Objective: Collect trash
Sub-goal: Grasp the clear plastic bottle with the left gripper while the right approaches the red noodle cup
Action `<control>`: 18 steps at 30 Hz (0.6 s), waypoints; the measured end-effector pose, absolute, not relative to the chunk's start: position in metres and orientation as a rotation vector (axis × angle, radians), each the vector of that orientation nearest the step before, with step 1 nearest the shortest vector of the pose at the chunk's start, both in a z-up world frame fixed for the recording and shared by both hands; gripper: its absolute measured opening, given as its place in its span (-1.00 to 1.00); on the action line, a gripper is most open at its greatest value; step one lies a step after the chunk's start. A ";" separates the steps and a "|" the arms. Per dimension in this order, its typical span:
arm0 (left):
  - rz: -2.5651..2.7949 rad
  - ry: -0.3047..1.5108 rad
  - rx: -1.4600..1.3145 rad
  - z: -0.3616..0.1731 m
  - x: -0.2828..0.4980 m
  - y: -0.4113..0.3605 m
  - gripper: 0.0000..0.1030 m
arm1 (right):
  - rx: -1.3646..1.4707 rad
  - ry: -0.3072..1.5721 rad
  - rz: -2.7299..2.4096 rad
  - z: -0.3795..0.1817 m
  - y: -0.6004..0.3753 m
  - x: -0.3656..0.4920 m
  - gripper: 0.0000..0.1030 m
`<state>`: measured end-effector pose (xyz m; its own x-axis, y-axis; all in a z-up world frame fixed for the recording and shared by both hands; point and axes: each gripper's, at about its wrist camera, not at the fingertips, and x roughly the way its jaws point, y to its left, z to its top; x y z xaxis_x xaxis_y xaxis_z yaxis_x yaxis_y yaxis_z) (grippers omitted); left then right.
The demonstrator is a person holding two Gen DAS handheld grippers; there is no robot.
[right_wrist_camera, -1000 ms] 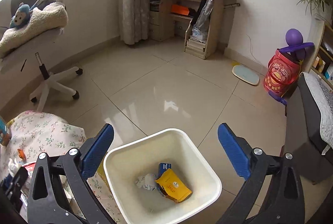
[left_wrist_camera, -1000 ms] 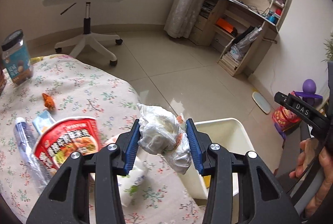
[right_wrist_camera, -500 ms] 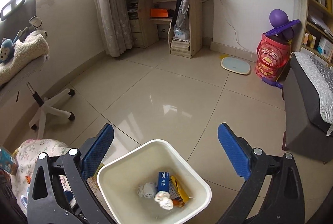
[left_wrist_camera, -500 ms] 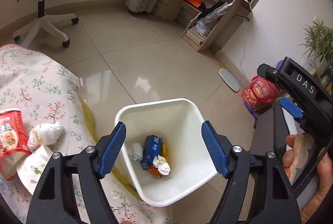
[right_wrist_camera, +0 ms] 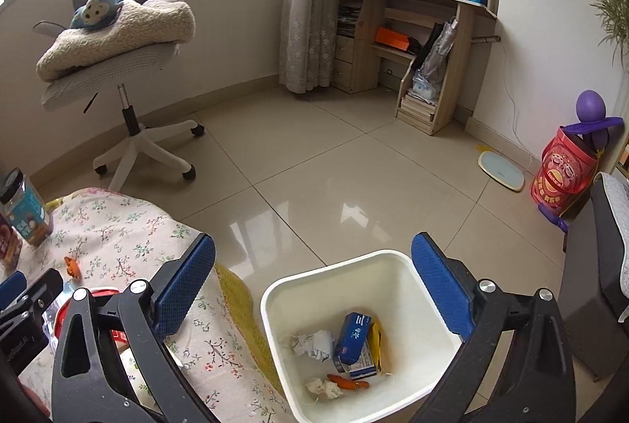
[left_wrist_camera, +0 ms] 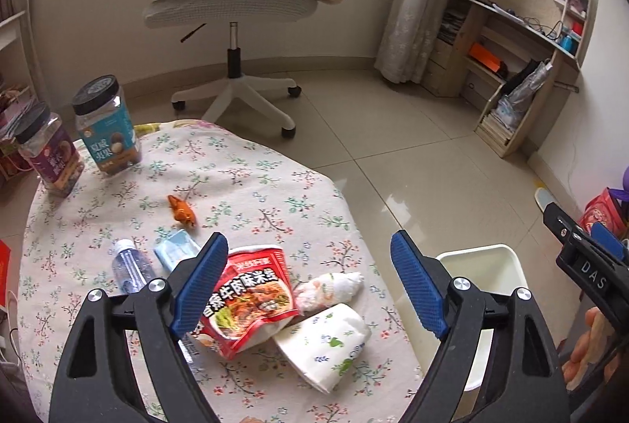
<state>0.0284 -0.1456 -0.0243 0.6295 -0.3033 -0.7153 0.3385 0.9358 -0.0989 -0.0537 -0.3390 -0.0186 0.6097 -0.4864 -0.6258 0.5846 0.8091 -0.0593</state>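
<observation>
Next target looks like the red noodle wrapper (left_wrist_camera: 247, 299), flat on the floral tablecloth (left_wrist_camera: 251, 187) and overlapping the white tissue pack (left_wrist_camera: 326, 340) on the bin side. Crumpled wad (left_wrist_camera: 328, 289) touches the wrapper's far-right edge; orange scrap (left_wrist_camera: 181, 214), blue packet (left_wrist_camera: 175, 253) and bottle (left_wrist_camera: 129, 269) lie beyond it. Left gripper (left_wrist_camera: 310, 289) hovers over the wrapper, jaws wide apart, empty. Right gripper (right_wrist_camera: 314, 289) is spread wide too, empty, above the white bin (right_wrist_camera: 275, 309), just off the table edge right of the wrapper. Advice: pinch the wrapper's raised crinkled edge, not the flat middle, and keep the pads clear of the tissue pack so only 1 item lifts.
</observation>
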 end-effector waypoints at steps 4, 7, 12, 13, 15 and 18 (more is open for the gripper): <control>-0.288 0.808 0.034 -0.025 0.034 -0.115 0.73 | 0.095 0.694 -0.558 -0.022 -0.305 -0.037 0.86; -0.225 0.816 0.056 -0.024 0.043 -0.092 0.73 | 0.070 0.712 -0.516 -0.026 -0.285 -0.026 0.86; -0.125 0.894 0.012 -0.029 0.069 -0.034 0.75 | 0.056 0.778 -0.419 -0.038 -0.258 -0.006 0.86; -0.109 0.921 -0.001 -0.035 0.075 -0.024 0.75 | 0.054 0.793 -0.398 -0.040 -0.254 -0.002 0.86; -0.081 0.995 -0.028 -0.049 0.086 -0.005 0.75 | 0.057 0.828 -0.354 -0.046 -0.246 0.005 0.86; -0.062 1.134 -0.116 -0.081 0.100 0.015 0.75 | 0.103 0.888 -0.295 -0.056 -0.242 0.016 0.86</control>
<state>0.0997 0.0149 -0.0807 0.4221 -0.1087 -0.9000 -0.0096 0.9922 -0.1243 0.0160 -0.2420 -0.0565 0.5937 -0.2113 -0.7764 0.2960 0.9546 -0.0335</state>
